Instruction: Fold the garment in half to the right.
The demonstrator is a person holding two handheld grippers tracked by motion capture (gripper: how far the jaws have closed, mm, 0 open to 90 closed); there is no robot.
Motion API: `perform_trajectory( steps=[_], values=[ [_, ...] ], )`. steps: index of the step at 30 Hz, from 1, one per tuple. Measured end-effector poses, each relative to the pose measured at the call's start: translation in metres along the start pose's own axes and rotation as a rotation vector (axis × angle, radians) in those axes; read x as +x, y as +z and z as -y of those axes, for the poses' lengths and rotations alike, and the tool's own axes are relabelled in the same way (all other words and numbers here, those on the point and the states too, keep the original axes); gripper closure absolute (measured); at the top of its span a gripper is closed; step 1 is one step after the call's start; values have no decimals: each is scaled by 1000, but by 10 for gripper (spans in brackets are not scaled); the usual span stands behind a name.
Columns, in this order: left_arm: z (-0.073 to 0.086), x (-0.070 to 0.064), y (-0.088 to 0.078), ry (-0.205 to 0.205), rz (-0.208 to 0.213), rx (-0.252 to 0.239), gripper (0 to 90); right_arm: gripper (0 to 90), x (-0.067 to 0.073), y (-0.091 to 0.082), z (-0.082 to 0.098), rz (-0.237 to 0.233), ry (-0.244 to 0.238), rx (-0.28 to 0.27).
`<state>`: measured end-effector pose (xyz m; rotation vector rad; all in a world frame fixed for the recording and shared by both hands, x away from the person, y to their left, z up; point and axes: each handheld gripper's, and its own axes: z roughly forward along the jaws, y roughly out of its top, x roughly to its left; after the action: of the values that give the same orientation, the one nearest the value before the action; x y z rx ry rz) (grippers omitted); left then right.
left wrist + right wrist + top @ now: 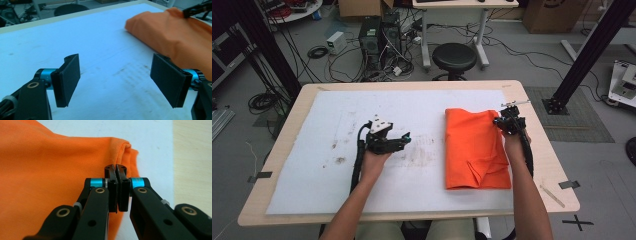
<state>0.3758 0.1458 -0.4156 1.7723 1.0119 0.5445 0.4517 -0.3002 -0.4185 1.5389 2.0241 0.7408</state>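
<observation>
At the far right corner of the orange cloth (474,149), the right gripper (508,121) has its jaws pressed together. In the right gripper view (117,173) the pads meet with no gap to be seen, right at a raised fold of the cloth's edge; whether a thin layer of fabric is caught between them cannot be made out, since the pads themselves hide the contact line. The right hand (513,142) comes up from the near edge along the cloth's right side, forearm almost straight, and part of that cloth edge is covered by it.

The left gripper (398,140) is well left of the cloth, over the bare white mat (327,115), jaws spread wide with nothing between them. In the left gripper view (115,80) the two pads stand far apart above stained mat; the cloth lies beyond the right-hand pad, apart from it, with its near part cut off behind that pad. The left hand (374,160) holds its gripper roughly level, pointing right toward the cloth.

The cloth is folded into a tall rectangle on the right half of the mat, with a loose crease near its near right corner. The mat lies on a wooden table (542,150).
</observation>
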Motion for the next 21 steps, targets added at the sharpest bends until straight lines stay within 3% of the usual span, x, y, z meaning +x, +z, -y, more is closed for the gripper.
perform_trajectory(
  steps=[4, 6, 9, 13, 16, 21],
  values=[
    [0, 20, -17, -3, -40, -16, 242, 896, -5, -2, 5, 39, 13, 27],
    [1, 29, -24, -6, -54, -26, 241, 874, -6, -1, 8, 37, 21, 44],
    [6, 39, -34, -12, -79, -35, 241, 717, -6, -7, 11, 1, 50, -17],
    [14, 48, -41, -20, -86, -61, 242, 672, -6, -19, 14, -22, 41, -67],
    [19, 53, -45, 0, -74, -88, 241, 635, -4, -29, 18, -49, 32, -102],
    [23, 60, -49, 8, -56, -94, 241, 601, 8, -42, 28, -75, -27, -116]
  ],
)
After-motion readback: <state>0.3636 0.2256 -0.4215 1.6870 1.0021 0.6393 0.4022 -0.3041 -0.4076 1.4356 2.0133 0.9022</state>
